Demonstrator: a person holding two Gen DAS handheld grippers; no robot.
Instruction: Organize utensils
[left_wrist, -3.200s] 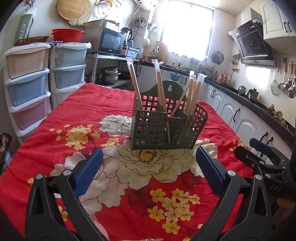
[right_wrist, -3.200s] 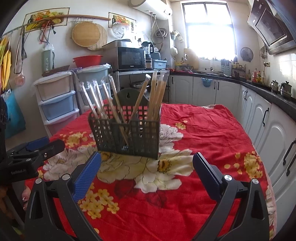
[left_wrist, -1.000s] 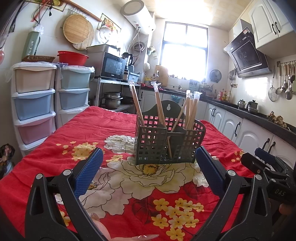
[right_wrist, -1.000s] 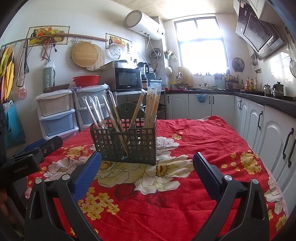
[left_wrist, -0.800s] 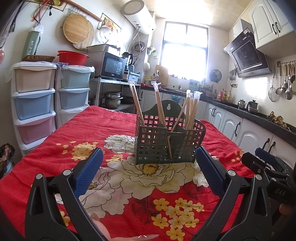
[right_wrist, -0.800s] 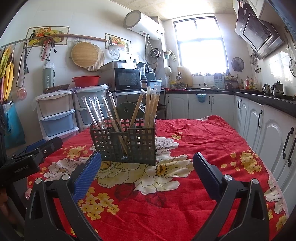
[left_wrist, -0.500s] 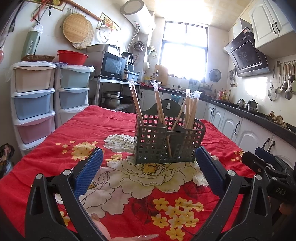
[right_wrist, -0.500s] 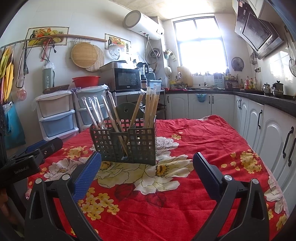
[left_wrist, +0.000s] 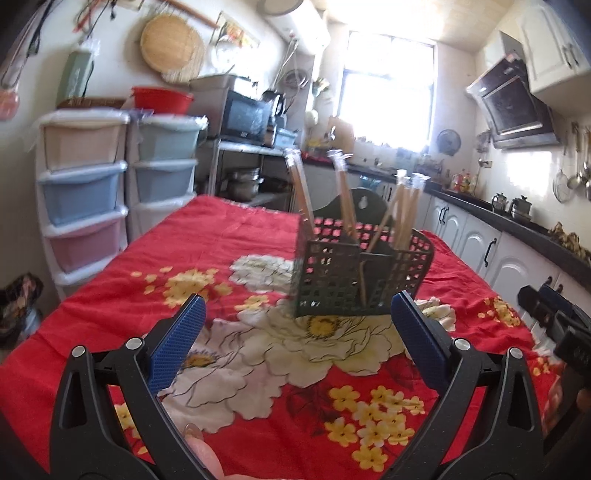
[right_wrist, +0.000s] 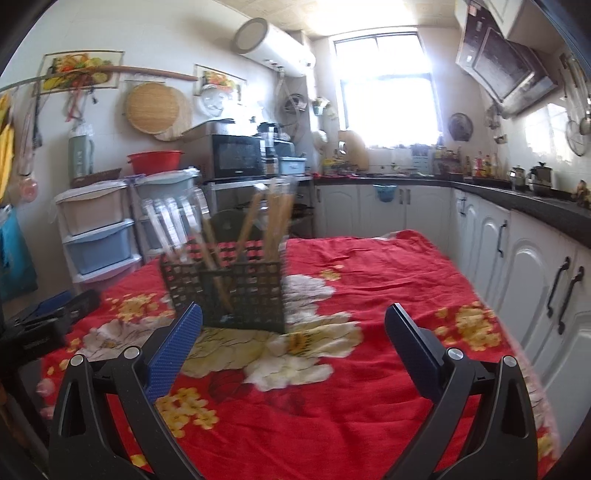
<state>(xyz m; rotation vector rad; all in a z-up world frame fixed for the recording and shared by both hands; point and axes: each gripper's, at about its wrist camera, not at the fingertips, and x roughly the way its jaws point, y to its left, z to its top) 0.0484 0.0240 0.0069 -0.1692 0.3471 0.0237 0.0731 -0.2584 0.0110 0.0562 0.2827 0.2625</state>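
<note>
Several wrapped chopsticks (left_wrist: 345, 194) in dk-green basket (left_wrist: 360, 280)

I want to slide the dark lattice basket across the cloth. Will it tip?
The basket looks like light plastic, so it probably moves easily. The tall chopsticks lean above its rim, so it may be top-heavy. The soft tablecloth could bunch and catch its base; push low.

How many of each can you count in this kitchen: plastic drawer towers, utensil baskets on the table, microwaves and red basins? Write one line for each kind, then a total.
drawer towers: 2
utensil basket: 1
microwave: 1
red basin: 1
Total: 5
</note>
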